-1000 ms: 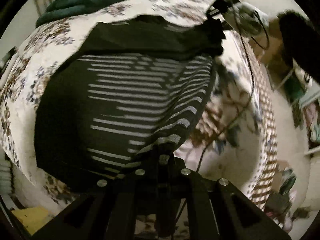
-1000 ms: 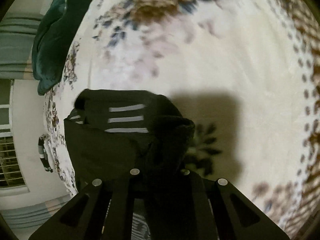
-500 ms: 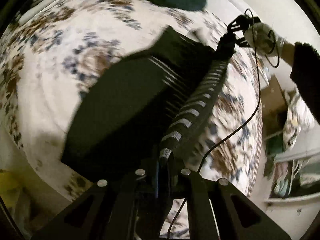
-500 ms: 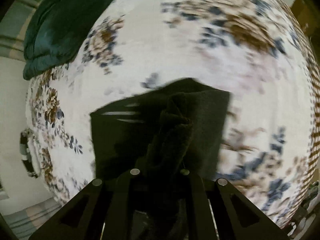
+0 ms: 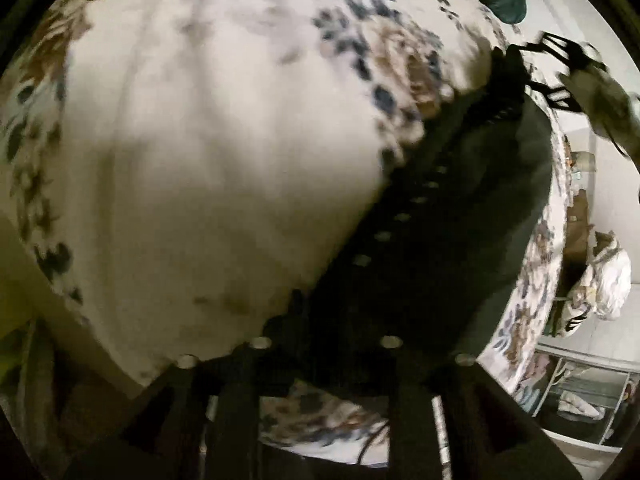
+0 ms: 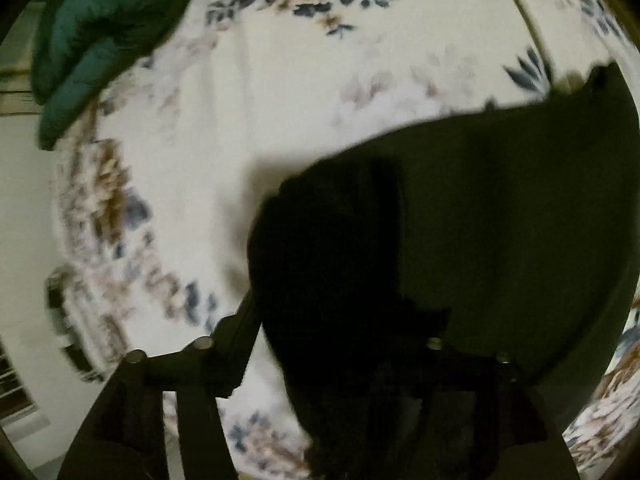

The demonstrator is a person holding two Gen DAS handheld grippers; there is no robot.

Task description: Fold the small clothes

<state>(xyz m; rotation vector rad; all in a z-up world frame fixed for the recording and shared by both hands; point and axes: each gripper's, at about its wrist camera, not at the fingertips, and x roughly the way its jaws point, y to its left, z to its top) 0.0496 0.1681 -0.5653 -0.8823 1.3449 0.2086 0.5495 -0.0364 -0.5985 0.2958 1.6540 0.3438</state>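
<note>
A dark garment with pale stripes (image 5: 472,216) lies folded on the floral bedsheet (image 5: 208,152); only a row of stripe ends shows along its fold edge. My left gripper (image 5: 324,344) points down at its near corner. Its jaws are opening, with the cloth between them and not pinched. In the right wrist view the same garment (image 6: 500,216) is a plain dark sheet with a bunched corner. My right gripper (image 6: 324,340) stands over that corner, jaws opening wide around it, the left finger (image 6: 224,340) clear of the cloth. The right gripper (image 5: 548,76) also shows at the garment's far end.
A dark green blanket (image 6: 100,32) lies at the head of the bed. A black and white object (image 6: 60,320) hangs at the bed's left edge. Beyond the right edge are a white bag (image 5: 604,280) and a wire rack (image 5: 580,392) on the floor.
Both grippers swept sideways across the bed carrying the garment's edge over, hiding the striped face. Both pairs of jaws, shut on cloth before, now stand apart.
</note>
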